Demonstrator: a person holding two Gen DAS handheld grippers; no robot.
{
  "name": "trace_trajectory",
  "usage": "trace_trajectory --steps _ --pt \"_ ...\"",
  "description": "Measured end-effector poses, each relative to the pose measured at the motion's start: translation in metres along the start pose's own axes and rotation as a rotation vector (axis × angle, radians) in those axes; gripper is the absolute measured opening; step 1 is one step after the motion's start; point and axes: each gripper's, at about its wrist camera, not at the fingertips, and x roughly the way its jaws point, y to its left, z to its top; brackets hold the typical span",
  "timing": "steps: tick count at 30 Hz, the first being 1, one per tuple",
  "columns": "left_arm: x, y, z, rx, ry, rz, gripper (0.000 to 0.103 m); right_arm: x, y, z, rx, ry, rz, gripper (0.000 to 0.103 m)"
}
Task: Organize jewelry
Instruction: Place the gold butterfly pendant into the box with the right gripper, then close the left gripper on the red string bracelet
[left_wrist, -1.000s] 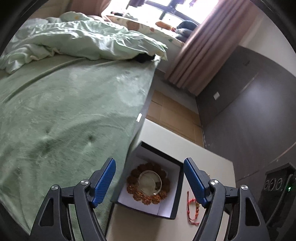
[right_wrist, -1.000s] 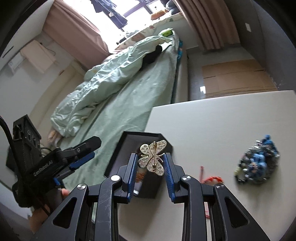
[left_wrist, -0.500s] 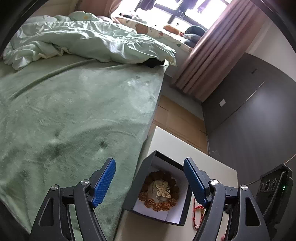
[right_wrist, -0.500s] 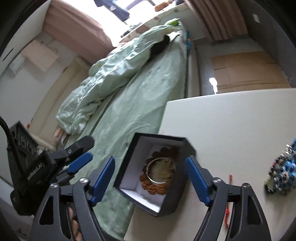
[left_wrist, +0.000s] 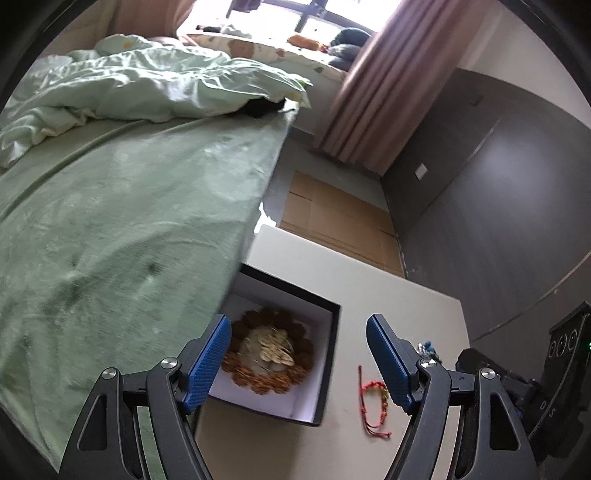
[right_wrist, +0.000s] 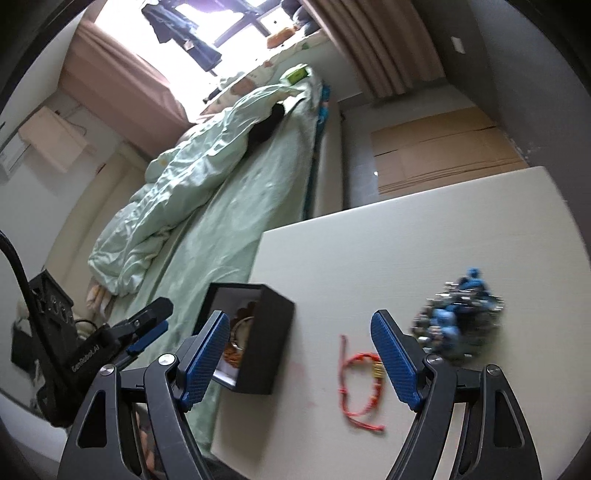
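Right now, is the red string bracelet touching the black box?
Apart. The right wrist view shows bare tabletop between the red string bracelet and the black box; the left wrist view shows the same gap.

The left wrist view looks forward and down between its own blue pads from close above the black box (left_wrist: 280, 354) at the white table's (left_wrist: 391, 295) bed-side edge, facing the bed (left_wrist: 129, 206) and curtained window. The right wrist view sits further right, low over the same table, facing the same way; both share the box, the red cord bracelet (left_wrist: 373, 402) and the bed
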Motion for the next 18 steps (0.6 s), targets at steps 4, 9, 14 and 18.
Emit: trace_trajectory --steps 4,9,14,18 --pt "0.005 -0.013 -0.008 0.026 0.020 0.001 0.077 -0.012 -0.014 -0.002 0.010 0.003 -0.024 0.079" --pt "0.010 -0.030 -0.019 0.073 0.036 0.018 0.076 -0.026 -0.025 -0.006 0.011 -0.002 -0.059 0.079" --pt "0.018 -0.054 -0.035 0.148 0.067 0.014 0.076 -0.036 -0.046 -0.012 0.054 -0.002 -0.122 0.079" --pt "0.026 -0.074 -0.050 0.194 0.101 -0.019 0.073 -0.049 -0.069 -0.017 0.120 -0.011 -0.140 0.079"
